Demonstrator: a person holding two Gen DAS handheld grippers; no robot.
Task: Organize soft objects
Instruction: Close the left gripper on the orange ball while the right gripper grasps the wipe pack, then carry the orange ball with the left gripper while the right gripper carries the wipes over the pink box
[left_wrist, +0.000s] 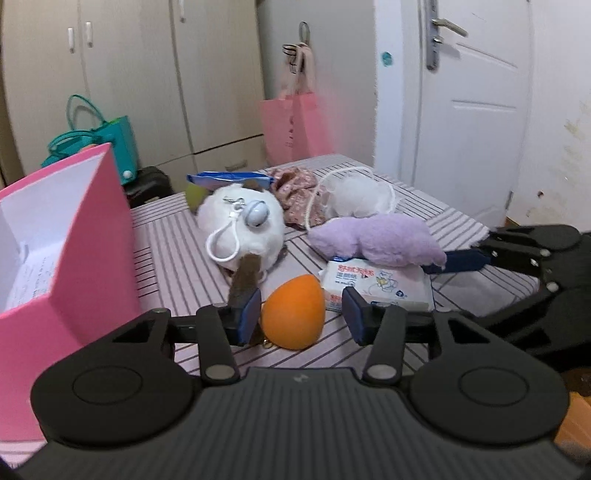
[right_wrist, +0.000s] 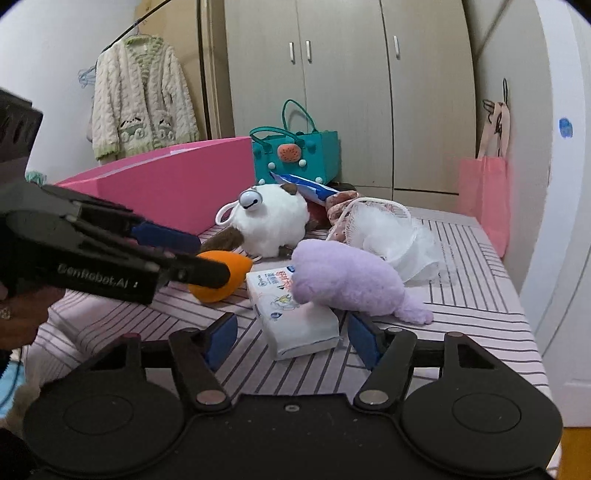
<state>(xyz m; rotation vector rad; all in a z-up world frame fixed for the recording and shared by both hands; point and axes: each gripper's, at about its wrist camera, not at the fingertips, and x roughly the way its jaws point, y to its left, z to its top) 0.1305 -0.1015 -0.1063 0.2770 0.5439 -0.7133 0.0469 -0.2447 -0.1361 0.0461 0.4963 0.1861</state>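
Left wrist view: the left gripper (left_wrist: 300, 317) has its fingers spread either side of an orange egg-shaped sponge (left_wrist: 293, 316); the pads are not seen pressing on it. Only this view shows a white door (left_wrist: 476, 110) with a metal handle, and the white inside of the pink box (left_wrist: 70, 236), which stands left of the sponge.

Right wrist view: the right gripper (right_wrist: 291, 338) has its fingers spread around the near end of a tissue pack (right_wrist: 295, 314), apart from it. Only here a cream knitted cardigan (right_wrist: 140, 99) hangs behind the box, and a hand (right_wrist: 22, 317) holds the left gripper, whose body reads "GenRobot.AI" and hides part of the sponge.

Behind the sponge lie a white plush keychain toy (left_wrist: 240, 229), a floral cloth (left_wrist: 295, 195), a white mesh bath pouf (right_wrist: 395, 240) and a blue packet (left_wrist: 229, 179). A purple plush (left_wrist: 380, 240) lies across the tissue pack, whose print is unreadable. All rest on a striped sheet (right_wrist: 472, 291).
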